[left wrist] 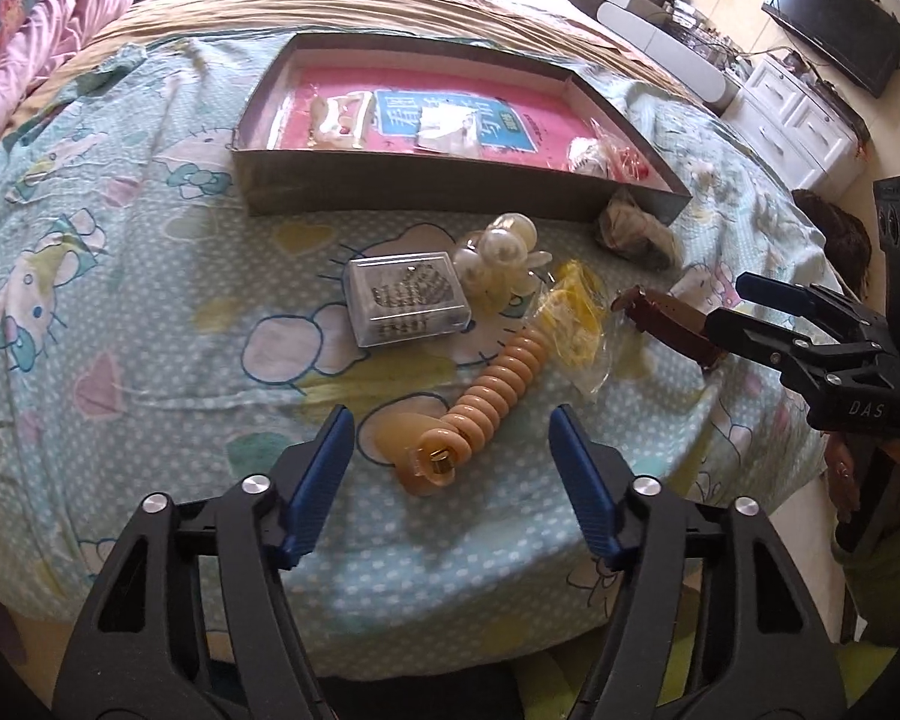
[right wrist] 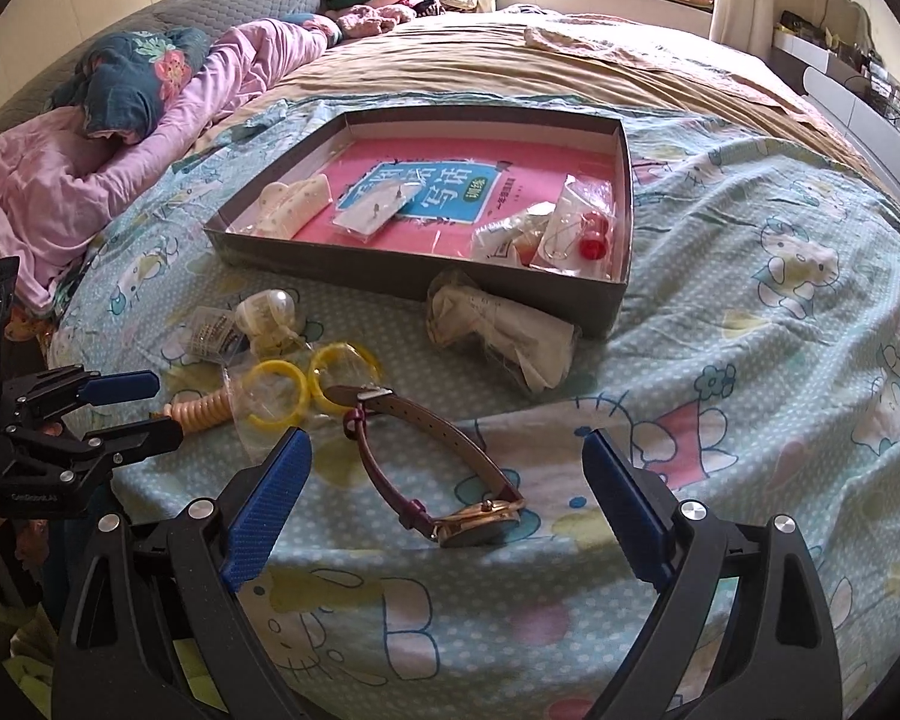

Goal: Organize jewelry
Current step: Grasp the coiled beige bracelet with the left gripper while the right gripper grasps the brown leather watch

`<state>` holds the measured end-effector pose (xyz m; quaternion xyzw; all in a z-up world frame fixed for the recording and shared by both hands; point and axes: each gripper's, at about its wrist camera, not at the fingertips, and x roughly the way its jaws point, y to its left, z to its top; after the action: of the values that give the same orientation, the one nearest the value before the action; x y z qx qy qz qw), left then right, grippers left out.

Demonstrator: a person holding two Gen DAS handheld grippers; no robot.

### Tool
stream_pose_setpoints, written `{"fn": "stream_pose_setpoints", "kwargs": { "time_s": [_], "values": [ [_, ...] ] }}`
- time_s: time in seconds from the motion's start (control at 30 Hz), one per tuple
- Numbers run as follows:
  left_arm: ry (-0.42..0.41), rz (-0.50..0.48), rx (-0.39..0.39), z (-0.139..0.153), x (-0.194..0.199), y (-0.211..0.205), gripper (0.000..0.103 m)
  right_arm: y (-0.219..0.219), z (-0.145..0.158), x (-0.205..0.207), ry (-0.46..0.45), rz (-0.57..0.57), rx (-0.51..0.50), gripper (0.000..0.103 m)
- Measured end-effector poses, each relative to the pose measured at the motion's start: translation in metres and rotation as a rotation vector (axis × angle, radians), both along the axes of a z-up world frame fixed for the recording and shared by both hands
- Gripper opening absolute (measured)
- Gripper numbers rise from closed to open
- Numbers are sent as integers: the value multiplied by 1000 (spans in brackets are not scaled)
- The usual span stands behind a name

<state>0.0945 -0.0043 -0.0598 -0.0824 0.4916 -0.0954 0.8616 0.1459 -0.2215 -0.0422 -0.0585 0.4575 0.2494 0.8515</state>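
Observation:
A grey box lid (left wrist: 426,189) with a pink floor lies on the bed and holds several small bagged pieces; it also shows in the right wrist view (right wrist: 414,279). In front of it lie a peach ribbed hair clip (left wrist: 498,384), a clear case of pins (left wrist: 408,306), a pearl ornament (left wrist: 501,255), bagged yellow bangles (right wrist: 306,387) and a purple-strap watch (right wrist: 444,468). My left gripper (left wrist: 450,474) is open around the hair clip's near end, empty. My right gripper (right wrist: 444,495) is open with the watch between its fingers, just above the bed.
A crumpled white bag (right wrist: 504,336) leans against the lid's near right corner. Pink clothes (right wrist: 150,138) are heaped at the bed's left. White drawers (left wrist: 792,120) and a television (left wrist: 834,24) stand right of the bed. The bed edge is close below both grippers.

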Motion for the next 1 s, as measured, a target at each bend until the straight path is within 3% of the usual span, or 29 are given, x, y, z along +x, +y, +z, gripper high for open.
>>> {"fn": "stream_pose_setpoints", "kwargs": {
  "time_s": [0.07, 0.5, 0.67, 0.83, 1.0],
  "values": [
    [5, -13, 5, -3, 1, -3, 51, -1, -4, 1, 4, -1, -10, 91],
    [-18, -28, 49, -8, 12, -10, 48, 3, -32, 3, 33, 23, -44, 91],
    [-22, -39, 71, -9, 13, -15, 41, 8, -35, 0, 17, 48, -64, 78],
    [-21, -49, 53, -7, 14, -20, 32, 9, -33, 1, 21, 56, -41, 60],
    [-25, -48, 12, -5, 11, -20, 29, 8, -30, 1, 28, 61, -23, 47]
  ]
}}
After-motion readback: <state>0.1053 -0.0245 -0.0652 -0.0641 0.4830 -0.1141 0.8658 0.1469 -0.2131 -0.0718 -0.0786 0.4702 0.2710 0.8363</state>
